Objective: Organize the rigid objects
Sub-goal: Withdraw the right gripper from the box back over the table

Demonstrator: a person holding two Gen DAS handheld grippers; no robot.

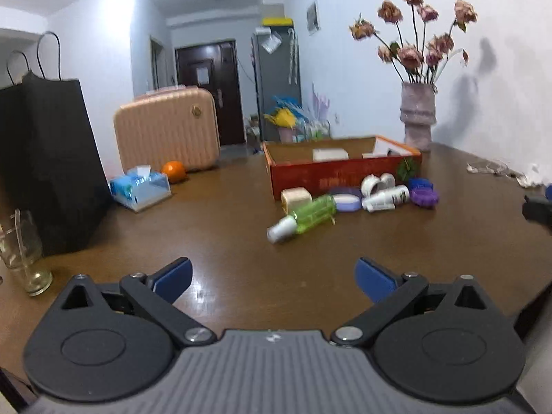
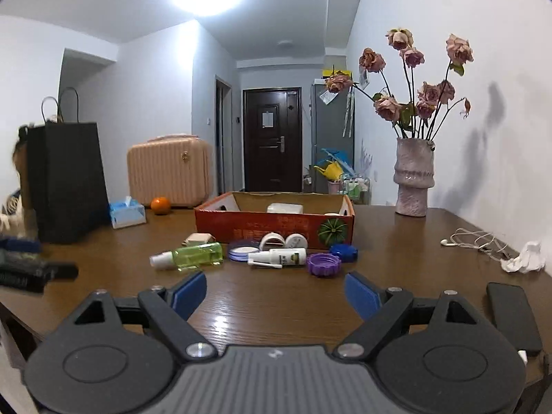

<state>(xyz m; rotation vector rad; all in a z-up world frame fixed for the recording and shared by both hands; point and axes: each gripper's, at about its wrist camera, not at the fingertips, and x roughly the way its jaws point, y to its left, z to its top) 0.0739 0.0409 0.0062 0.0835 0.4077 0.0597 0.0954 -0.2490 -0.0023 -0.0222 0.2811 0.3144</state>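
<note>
Green bottle [image 2: 193, 256], white bottle [image 2: 281, 258], purple lid [image 2: 323, 264] lie before red box [image 2: 262, 228].

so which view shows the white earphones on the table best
The right wrist view: the white earphones lie sharp and whole on the table, right of the red box. In the left wrist view they are a blurred tangle near the right edge.

I'm working in a lived-in flat: a brown wooden dining table [image 2: 396, 252] fills the lower frame, a vase of dried roses [image 2: 414, 176] stands at right against a white wall, a pink suitcase [image 2: 169, 172] sits at centre left, and a dark entrance door [image 2: 272, 138] closes the hallway at centre.
</note>
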